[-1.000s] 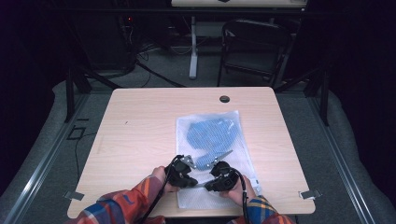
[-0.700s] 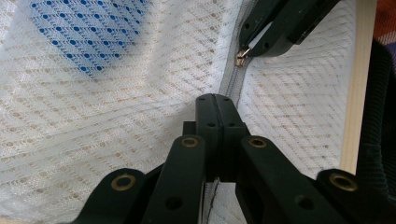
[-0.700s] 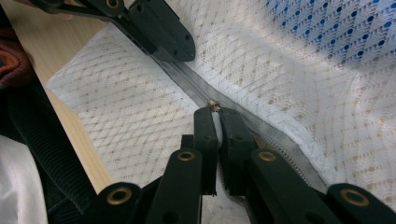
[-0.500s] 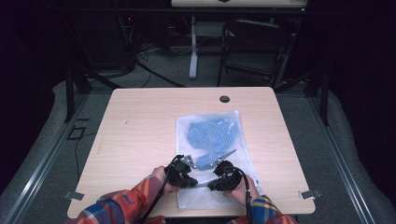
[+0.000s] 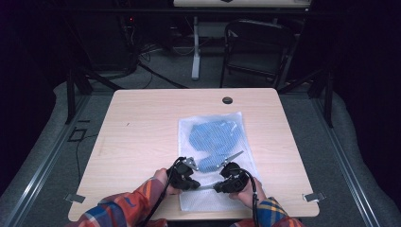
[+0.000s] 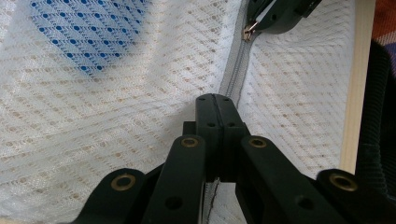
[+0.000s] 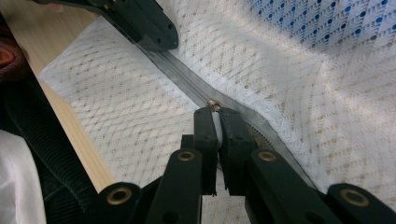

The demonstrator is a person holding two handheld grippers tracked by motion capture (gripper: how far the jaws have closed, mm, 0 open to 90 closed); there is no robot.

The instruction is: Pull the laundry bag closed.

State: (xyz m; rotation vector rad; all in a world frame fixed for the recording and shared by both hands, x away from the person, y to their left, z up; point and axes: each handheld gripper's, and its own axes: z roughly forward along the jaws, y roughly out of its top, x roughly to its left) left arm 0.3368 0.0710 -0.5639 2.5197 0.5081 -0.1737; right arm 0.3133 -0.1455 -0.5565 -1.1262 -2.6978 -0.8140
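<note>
**Zipper pull pinched, bag edge anchored on mesh laundry bag**

You had both grippers down on the white mesh laundry bag, at its near end by the front edge of the table. Landmark is the grey zipper that ran across that near end.

Left gripper: jaws fully together, tips pressed on the mesh right beside the zipper tape, clamping the bag edge. Right gripper: jaws nearly together, with a thin pale tab between them and the small metal zipper slider right at the tips. I judged that as a grip on the pull tab. In the high view the left gripper sat left of the zipper run and the right gripper further along it, close together.

To do this step well, you needed to keep the left clamp firm so the tape stayed taut, then draw the right one straight along the zipper line, low and level, away from the left. Pulling upward or sideways would likely bunch the mesh or slip the tab.

Bag looked flat, rectangular, see-through white netting, slightly wrinkled. A folded blue dotted garment lay inside, on the far side of the zipper. Whether the zipper was open or shut along its length, I couldn't tell.
</note>
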